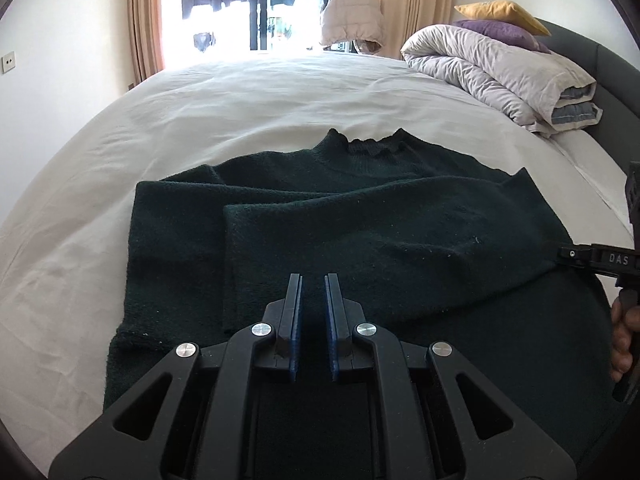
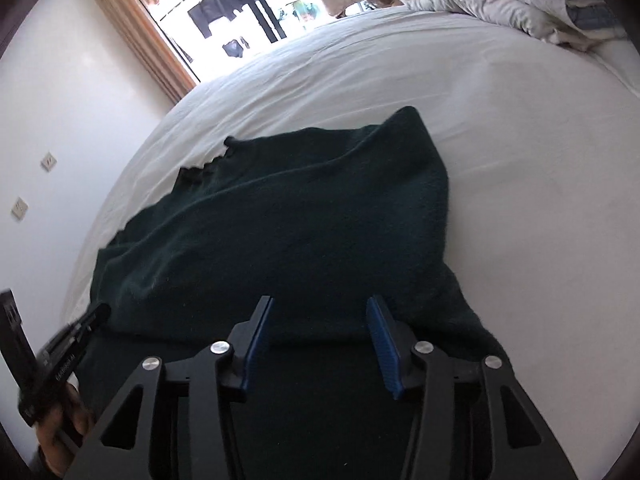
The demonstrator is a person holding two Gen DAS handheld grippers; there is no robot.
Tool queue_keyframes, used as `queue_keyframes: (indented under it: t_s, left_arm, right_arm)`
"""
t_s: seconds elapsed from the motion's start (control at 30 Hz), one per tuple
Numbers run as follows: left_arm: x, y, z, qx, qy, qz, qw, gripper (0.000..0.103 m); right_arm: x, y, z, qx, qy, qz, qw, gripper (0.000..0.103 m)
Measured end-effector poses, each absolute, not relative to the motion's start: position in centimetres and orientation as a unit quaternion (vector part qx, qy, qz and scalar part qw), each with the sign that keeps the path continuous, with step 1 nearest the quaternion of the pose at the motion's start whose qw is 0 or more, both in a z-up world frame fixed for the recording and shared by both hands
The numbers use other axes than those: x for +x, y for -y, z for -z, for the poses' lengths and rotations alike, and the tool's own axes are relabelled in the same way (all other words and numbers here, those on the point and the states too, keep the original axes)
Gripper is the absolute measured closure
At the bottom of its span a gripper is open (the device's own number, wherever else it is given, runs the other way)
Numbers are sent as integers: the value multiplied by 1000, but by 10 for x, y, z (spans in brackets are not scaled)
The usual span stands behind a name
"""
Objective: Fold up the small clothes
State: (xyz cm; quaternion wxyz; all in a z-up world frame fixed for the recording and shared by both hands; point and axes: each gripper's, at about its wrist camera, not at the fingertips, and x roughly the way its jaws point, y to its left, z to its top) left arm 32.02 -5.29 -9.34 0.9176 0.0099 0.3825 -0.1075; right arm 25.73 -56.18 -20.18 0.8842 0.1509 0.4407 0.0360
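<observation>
Right now, one dark green sweater (image 1: 360,216) is laid flat on the white bed sheet (image 1: 240,92), collar pointing toward the window, and it is the only garment seen on the bed. Two sleeves are counted folded across the body: one sleeve (image 1: 280,264) is brought over the chest with its cuff edge near the left side, while the second is seen as a ridge of cloth lying higher across the front. In the right wrist view the same sweater (image 2: 280,220) is shown spread from the near edge up toward its frilled collar. The left gripper (image 1: 313,280) is held low over the sweater's lower half, its two blue-padded fingers (image 1: 297,304) drawn close with a narrow gap between them, and nothing is pinched in that gap. The right gripper (image 2: 320,308) is held over the sweater's hem side with its two fingers spread wide, and no cloth is caught between them. In the left wrist view the right gripper (image 1: 560,254) is seen at the sweater's right edge, though contact with the cloth cannot be told. Further out, one rolled grey duvet (image 1: 492,72) is heaped at the head of the bed, two cushions are stacked behind it, one yellow (image 1: 500,14) and one purple (image 1: 500,34), and one pale puffer jacket (image 1: 350,14) is hung by the window (image 1: 240,4).
</observation>
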Motion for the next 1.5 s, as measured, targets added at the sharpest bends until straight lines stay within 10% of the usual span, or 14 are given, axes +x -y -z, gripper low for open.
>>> queue_keyframes:
  t_s: [0.17,0.47,0.53,0.57,1.5]
  left_arm:
    - [324,51,96,-1,-387,105,916,93]
    - [310,37,87,-10,-393,107,913,93]
    - [297,35,78,11,-385,87,919,93]
    - [291,33,74,18,-381,82,921,93]
    - [91,-24,46,91,-363,105,921,93]
  right_arm:
    - [268,610,207,191,-421,27,886,103]
    - [268,640,207,261,-388,42,883,103]
    - [252,640,196,243,-379,78,889,49]
    - [240,641,190,235,-370,91,894,43]
    - [-20,627,155,108,-373,60,919,33]
